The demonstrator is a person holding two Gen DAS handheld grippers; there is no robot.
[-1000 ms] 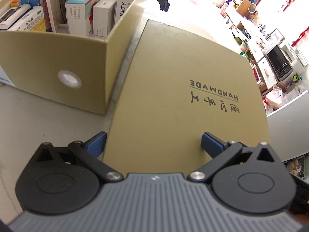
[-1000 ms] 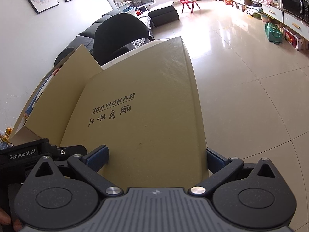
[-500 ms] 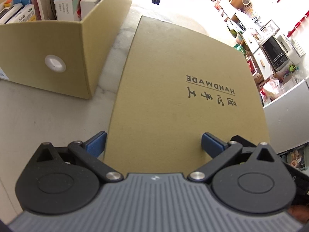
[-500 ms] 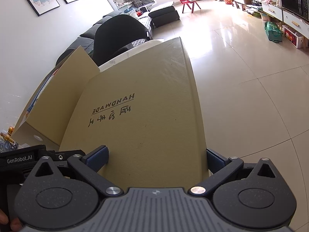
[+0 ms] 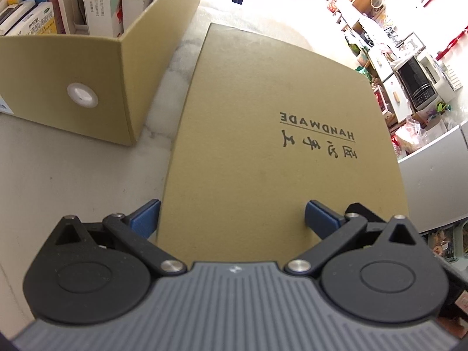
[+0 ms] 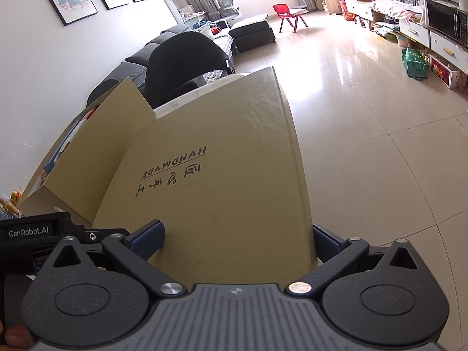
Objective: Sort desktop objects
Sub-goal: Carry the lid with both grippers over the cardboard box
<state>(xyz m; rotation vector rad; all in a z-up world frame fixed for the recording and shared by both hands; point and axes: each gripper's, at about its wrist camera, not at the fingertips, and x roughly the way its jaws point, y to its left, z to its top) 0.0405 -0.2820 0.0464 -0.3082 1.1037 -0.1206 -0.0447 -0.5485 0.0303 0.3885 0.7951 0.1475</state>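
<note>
Straddling the near end of the flat kraft lid (image 5: 263,134), the left gripper (image 5: 232,215) stands wide, one blue pad off the lid's left edge, the other over its face. The right gripper (image 6: 237,237) is equally wide, pads flanking both long edges; whether they grip, I cannot tell. The lid's long axis runs toward 12 o'clock from both. The open box of cartons (image 5: 64,93) sits at 10 o'clock, just beside it on the marble tabletop (image 5: 58,181), so the left gripper looks nearer.
</note>
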